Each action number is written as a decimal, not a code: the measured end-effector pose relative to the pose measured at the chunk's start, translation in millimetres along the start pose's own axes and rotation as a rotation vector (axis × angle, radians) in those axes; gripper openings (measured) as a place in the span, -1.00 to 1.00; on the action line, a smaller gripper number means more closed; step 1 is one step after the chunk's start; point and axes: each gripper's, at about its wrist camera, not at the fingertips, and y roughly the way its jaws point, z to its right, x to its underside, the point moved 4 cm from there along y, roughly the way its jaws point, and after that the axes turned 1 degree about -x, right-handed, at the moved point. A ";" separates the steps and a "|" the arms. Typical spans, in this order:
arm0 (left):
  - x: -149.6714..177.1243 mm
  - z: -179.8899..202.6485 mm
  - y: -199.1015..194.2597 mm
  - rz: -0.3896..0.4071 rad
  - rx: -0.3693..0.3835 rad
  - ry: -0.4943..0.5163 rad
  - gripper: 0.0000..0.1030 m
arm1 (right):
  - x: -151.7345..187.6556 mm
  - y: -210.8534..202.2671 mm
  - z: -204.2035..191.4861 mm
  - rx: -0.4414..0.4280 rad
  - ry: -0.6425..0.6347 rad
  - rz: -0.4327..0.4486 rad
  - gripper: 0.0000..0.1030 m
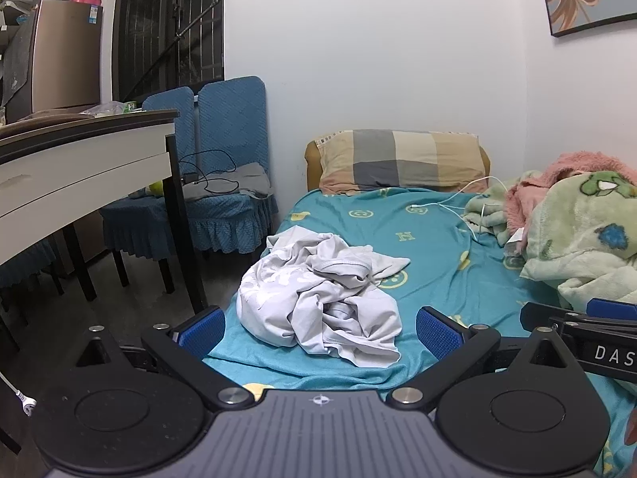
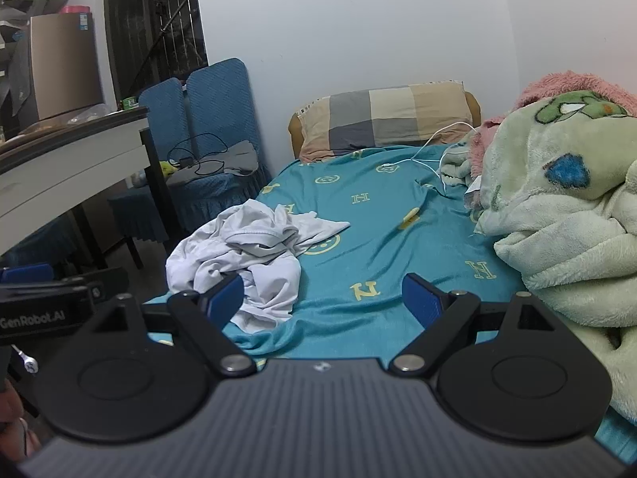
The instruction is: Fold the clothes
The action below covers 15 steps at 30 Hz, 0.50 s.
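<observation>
A crumpled white garment (image 1: 318, 294) lies in a heap on the teal bed sheet (image 1: 438, 263), near the bed's left edge. My left gripper (image 1: 320, 328) hovers open just in front of the heap, its blue pads (image 1: 201, 328) on either side of it and holding nothing. In the right wrist view the same white garment (image 2: 243, 251) sits left of centre. My right gripper (image 2: 322, 298) is open over bare teal sheet (image 2: 378, 239), its left pad (image 2: 227, 294) overlapping the heap's near edge. The right gripper (image 1: 577, 318) also shows at the right edge of the left view.
A checked pillow (image 1: 402, 159) lies at the head of the bed. A bunched green and pink blanket (image 2: 557, 207) fills the bed's right side, with a white cable (image 2: 434, 139) beside it. A white table (image 1: 79, 167) and blue chairs (image 1: 227, 167) stand left of the bed.
</observation>
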 end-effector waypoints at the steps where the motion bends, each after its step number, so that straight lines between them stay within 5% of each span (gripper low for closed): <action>1: 0.1 1.0 -2.9 0.006 -0.002 0.003 1.00 | 1.0 0.3 0.0 0.004 -0.007 -0.004 0.71; 7: 0.4 6.9 -20.4 0.042 -0.017 0.024 1.00 | 1.8 0.1 0.8 0.011 0.001 0.001 0.71; 15: 0.1 -1.9 -2.2 -0.010 -0.016 0.001 1.00 | -5.3 -1.0 -0.4 0.014 0.006 0.003 0.71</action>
